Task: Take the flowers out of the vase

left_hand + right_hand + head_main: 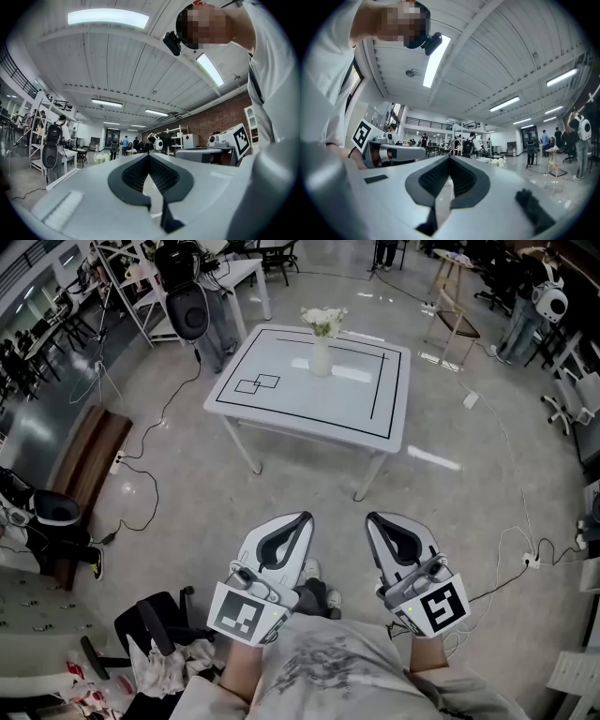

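Observation:
A white vase [321, 356] with white flowers [323, 320] stands at the far middle of a white table [281, 409] marked with black lines. Both grippers hang well short of the table, above the floor near my body. My left gripper [305, 518] is shut and holds nothing; my right gripper [372, 518] is shut and empty too. In the left gripper view the jaws [148, 156] meet at the tips, with the flowers [100, 158] small and far to the left. From the right gripper [450, 157] the flowers [499, 161] appear far off, right of the tips.
Grey floor with trailing cables [141, 493] lies between me and the table. A black speaker on a stand [187, 310] is by the table's far left, a wooden bench [89, 460] at the left, a wooden stool [450, 296] beyond the table, a black chair [155, 629] beside me.

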`<state>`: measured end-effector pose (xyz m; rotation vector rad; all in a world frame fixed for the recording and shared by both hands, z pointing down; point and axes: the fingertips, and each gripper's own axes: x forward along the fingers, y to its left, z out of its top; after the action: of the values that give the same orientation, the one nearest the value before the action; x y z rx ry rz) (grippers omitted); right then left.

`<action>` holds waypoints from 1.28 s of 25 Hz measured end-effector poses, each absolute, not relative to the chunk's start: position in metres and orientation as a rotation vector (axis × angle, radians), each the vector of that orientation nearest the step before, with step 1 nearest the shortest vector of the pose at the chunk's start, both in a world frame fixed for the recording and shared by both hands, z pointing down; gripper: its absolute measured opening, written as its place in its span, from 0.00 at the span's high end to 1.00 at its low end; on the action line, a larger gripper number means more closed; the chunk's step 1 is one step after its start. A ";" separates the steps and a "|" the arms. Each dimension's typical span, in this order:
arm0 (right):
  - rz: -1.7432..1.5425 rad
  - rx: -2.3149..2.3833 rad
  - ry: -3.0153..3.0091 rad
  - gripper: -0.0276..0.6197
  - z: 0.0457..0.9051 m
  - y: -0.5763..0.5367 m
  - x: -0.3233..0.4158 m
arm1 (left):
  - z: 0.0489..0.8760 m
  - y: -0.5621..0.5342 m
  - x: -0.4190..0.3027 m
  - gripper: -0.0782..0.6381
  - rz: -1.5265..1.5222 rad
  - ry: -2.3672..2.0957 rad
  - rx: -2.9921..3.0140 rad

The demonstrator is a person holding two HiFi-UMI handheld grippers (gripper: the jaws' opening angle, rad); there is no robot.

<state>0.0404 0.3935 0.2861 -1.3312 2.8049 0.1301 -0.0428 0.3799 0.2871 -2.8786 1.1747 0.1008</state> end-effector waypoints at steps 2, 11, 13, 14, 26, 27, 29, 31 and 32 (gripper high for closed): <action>0.128 -1.339 2.808 0.94 0.288 0.385 0.039 | 0.289 0.371 -0.044 0.88 0.103 1.168 -2.882; 0.133 -1.369 2.822 0.94 0.293 0.333 0.025 | 0.298 0.321 -0.053 0.88 0.098 1.154 -2.920; 0.134 -1.373 2.824 0.94 0.293 0.321 0.021 | 0.298 0.308 -0.058 0.88 0.114 1.148 -2.910; 0.135 -1.376 2.825 0.94 0.293 0.315 0.019 | 0.297 0.302 -0.060 0.88 0.119 1.145 -2.907; 0.177 -1.451 2.815 0.94 0.287 0.265 0.001 | 0.292 0.247 -0.074 0.88 0.158 1.074 -2.932; 0.178 -1.459 2.813 0.94 0.287 0.263 0.001 | 0.291 0.244 -0.074 0.88 0.158 1.068 -2.934; 0.176 -1.475 2.808 0.94 0.287 0.259 0.004 | 0.292 0.239 -0.071 0.88 0.152 1.052 -2.943; 0.170 -1.488 2.802 0.94 0.286 0.252 0.008 | 0.292 0.234 -0.066 0.88 0.143 1.040 -2.965; 0.167 -1.491 2.799 0.94 0.286 0.249 0.011 | 0.292 0.231 -0.063 0.88 0.143 1.036 -2.969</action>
<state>0.0106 0.2485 0.2863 -1.4906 2.7995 0.1670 -0.0632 0.2307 0.2915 -2.9690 1.0363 0.1430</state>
